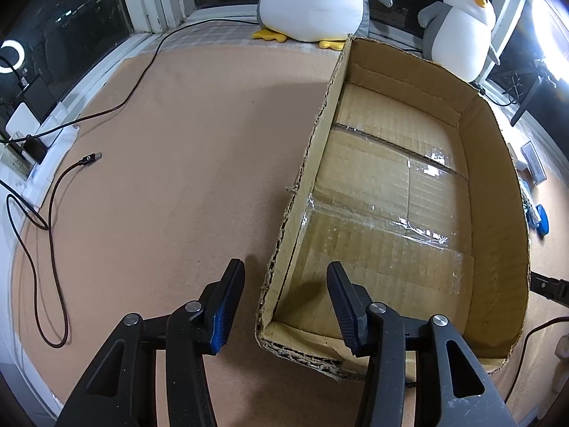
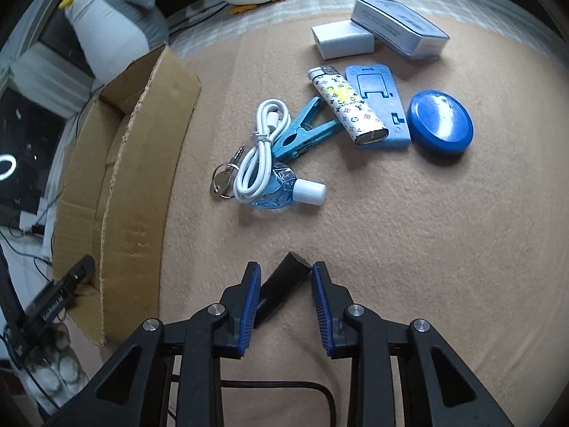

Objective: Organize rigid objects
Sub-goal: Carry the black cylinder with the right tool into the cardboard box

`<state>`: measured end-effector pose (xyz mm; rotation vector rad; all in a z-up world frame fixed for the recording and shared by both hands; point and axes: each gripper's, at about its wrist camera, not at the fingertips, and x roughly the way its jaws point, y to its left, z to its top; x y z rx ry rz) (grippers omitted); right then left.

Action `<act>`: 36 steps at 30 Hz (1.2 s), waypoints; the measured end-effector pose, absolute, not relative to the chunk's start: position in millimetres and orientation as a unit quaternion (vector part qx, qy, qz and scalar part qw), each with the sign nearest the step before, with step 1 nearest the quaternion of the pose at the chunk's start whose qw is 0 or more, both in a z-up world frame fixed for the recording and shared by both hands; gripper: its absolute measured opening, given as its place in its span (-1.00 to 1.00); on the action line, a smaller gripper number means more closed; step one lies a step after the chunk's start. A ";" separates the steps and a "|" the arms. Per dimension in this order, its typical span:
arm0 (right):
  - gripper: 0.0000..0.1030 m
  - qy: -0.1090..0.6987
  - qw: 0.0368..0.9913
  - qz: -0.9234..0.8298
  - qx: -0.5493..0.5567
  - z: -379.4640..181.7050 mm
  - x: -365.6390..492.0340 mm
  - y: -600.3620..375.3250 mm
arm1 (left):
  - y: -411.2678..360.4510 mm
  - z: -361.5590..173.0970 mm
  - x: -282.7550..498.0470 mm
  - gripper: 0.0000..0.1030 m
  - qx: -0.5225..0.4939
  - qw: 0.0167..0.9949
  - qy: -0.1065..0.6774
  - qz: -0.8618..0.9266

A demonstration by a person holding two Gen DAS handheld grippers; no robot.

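Small black bar-shaped object [image 2: 284,281] lying on the tan felt mat [image 2: 409,249], between the blue pads of the right gripper [image 2: 284,297], jaws narrow but contact with the pads not possible to tell. Further ahead a lighter with "LV" monogram print [image 2: 350,106]. Left gripper [image 1: 284,306] astride the wall of the open brown cardboard box [image 1: 498,192], pads apart from it, holding nothing.

straddling the near corner wall of the cardboard box [image 1: 355,163] with the left gripper [image 1: 286,306]: one finger outside, one inside. lying between the right gripper [image 2: 284,302] fingers, a dark stick [image 2: 284,277]. ahead of it, a cluster: keys [image 2: 222,179], cable [image 2: 261,149], small bottle [image 2: 291,190], clothespin [image 2: 306,131], lighter [image 2: 350,106], round lid [image 2: 441,122]. farther ahead, two boxes [image 2: 343,39]. left of it, the cardboard box.
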<state>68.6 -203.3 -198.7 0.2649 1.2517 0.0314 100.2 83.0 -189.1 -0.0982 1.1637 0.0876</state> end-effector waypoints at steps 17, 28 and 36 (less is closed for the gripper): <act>-0.70 0.559 0.829 0.015 -0.010 -200.8 42.4 -193.7 | 82.5 -190.9 99.5 -0.02 -0.051 0.833 0.549 0.048; -0.71 0.547 0.837 0.021 0.002 -198.3 38.8 -191.1 | 83.5 -191.9 98.9 -0.11 -0.055 0.833 0.550 0.043; -0.71 0.503 0.863 0.048 0.012 -158.6 45.0 -174.8 | 81.7 -191.5 99.2 -0.19 -0.053 0.833 0.550 0.041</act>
